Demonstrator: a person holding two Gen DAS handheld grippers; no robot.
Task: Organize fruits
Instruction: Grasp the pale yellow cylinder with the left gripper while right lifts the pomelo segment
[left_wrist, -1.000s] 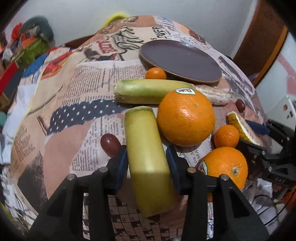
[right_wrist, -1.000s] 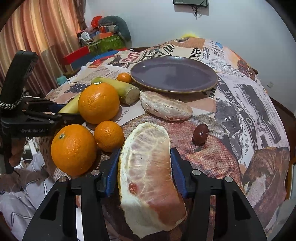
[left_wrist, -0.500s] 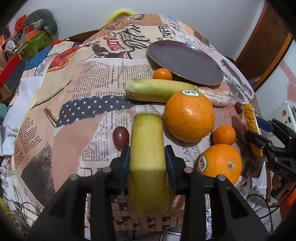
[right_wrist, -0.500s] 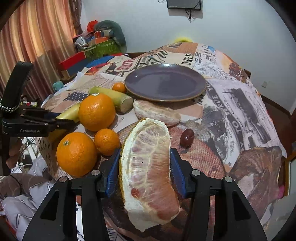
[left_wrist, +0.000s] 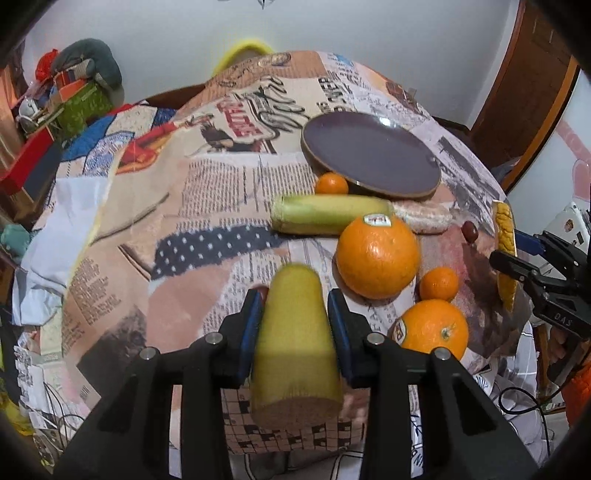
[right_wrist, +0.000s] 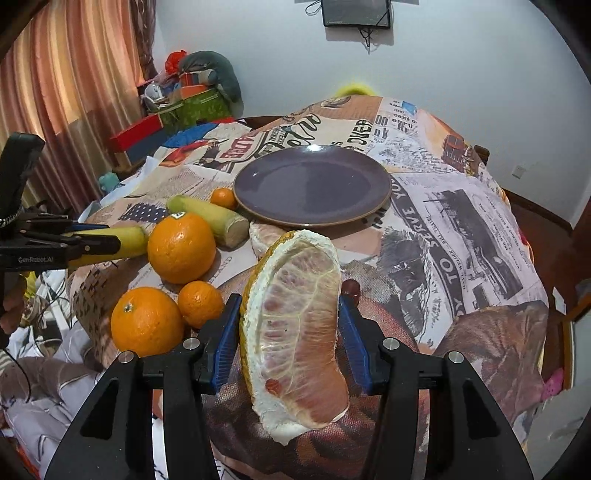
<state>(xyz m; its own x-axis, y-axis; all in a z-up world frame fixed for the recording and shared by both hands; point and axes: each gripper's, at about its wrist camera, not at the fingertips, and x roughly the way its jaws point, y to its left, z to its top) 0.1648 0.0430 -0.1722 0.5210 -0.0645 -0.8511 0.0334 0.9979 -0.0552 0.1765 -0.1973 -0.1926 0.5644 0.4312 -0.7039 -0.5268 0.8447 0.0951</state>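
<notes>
Carrying step: left gripper (left_wrist: 295, 317) clamps a yellow-green cut cane length (left_wrist: 295, 347), right gripper (right_wrist: 290, 332) a peeled pomelo wedge (right_wrist: 295, 325), both above the cloth; next, likely onto the empty purple plate (right_wrist: 258, 206).

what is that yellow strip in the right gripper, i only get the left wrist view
Observer: A pomelo wedge. The right wrist view shows its peeled face: pink flesh, white pith, yellow rind along one edge.
Operator: is it actually clamped
Observer: Yes. The right gripper has its blue fingers pressed on both sides of the wedge, which is clear of the cloth.
Operator: what's the end of the lying stalk like, the big orange hides it for me
Observer: The lying stalk ends in a flat, pale, fibrous cut. It stops just short of the plate, beside a peeled segment, behind the big orange.
</notes>
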